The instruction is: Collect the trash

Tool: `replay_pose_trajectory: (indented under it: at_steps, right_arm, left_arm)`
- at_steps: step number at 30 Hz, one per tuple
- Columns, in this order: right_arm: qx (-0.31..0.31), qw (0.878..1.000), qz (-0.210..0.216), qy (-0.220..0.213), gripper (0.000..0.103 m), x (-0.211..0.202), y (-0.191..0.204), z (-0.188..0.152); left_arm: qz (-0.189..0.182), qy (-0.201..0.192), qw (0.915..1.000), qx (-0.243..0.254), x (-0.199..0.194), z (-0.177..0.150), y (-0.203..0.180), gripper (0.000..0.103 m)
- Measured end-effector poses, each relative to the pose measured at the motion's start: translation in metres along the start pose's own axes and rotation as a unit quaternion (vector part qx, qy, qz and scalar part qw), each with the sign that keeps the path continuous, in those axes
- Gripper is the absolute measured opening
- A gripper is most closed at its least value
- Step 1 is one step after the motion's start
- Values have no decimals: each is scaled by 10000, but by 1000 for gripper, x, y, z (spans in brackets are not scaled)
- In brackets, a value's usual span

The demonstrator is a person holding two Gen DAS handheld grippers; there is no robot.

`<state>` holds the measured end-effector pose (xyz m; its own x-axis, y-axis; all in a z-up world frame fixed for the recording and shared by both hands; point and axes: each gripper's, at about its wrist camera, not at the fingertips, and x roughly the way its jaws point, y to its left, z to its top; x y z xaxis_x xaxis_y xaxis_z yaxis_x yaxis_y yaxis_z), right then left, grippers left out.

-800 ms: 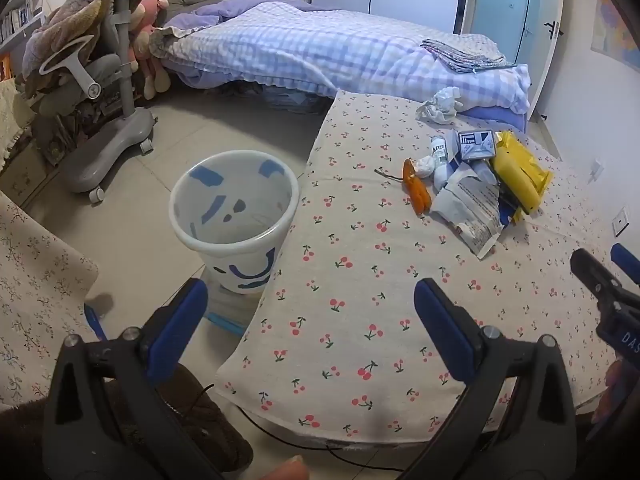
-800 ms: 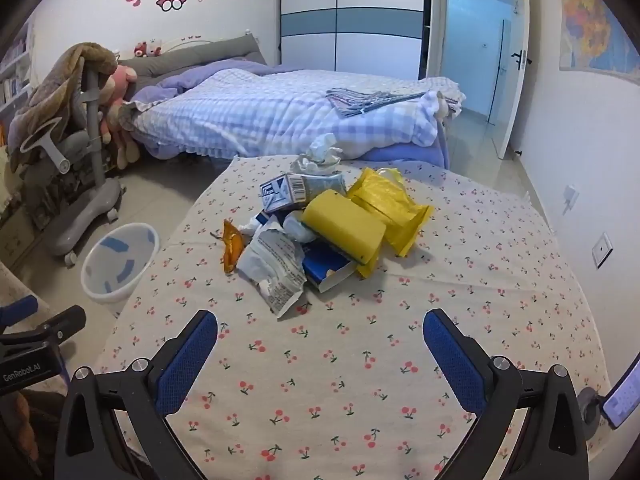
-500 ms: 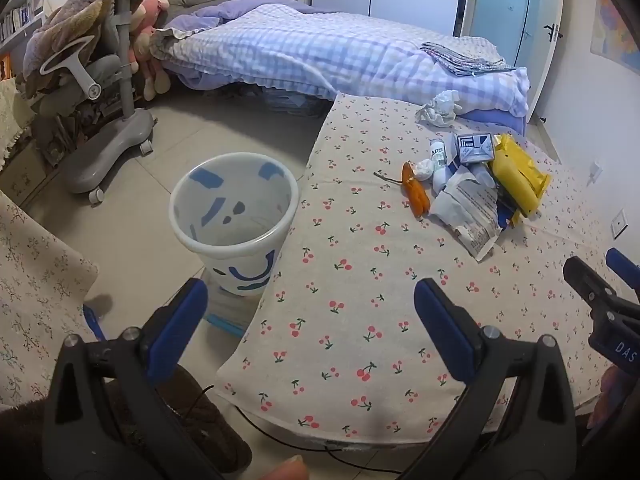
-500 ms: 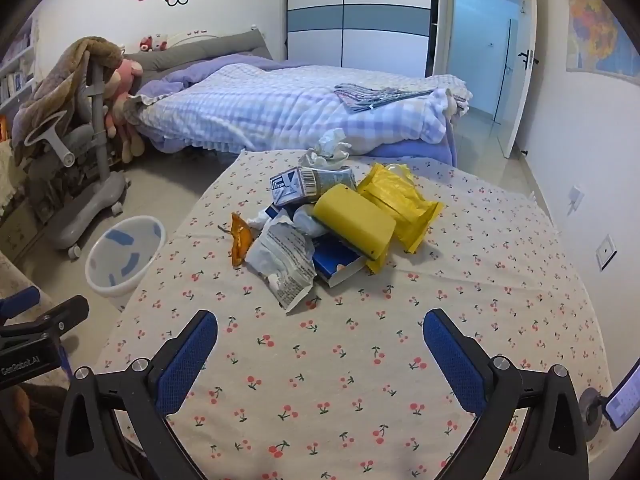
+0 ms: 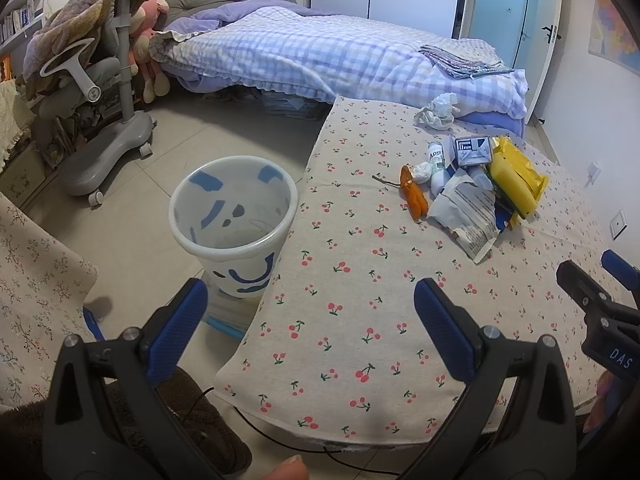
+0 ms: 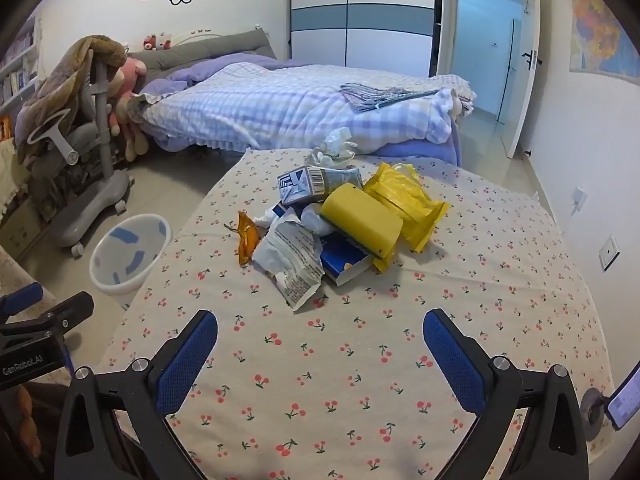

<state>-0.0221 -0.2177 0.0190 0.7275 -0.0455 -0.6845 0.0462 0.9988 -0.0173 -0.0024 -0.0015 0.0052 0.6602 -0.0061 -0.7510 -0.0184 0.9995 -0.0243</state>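
**Bedroom table with trash pile, both claws idle**

Bed (image 6: 304,116): checked purple cover, upper centre of frame.
Table (image 6: 500,280): cherry-print cloth, fills lower and middle frame.
Bin (image 5: 232,216): white with blue marks, on the floor at the table's left edge, centre left.
Trash pile (image 6: 340,224): middle of the frame on the table (yellow packs, white wrapper, blue box, carton, orange wrapper, crumpled tissue behind).
Left gripper (image 5: 308,320): bottom of frame, jaws wide apart, holding nothing, over the table's near edge.
Right gripper (image 6: 320,348): bottom of frame, jaws wide apart, holding nothing, short of the pile.
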Motion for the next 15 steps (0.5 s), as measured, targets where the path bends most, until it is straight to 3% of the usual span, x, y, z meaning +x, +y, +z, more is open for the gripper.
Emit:
replay_pose_trajectory:
  at_steps: [15]
  right_arm:
    - [37, 10000, 54, 23, 103, 2, 3, 0]
  left_arm:
    - [4, -6, 10000, -38, 0, 1, 4, 103]
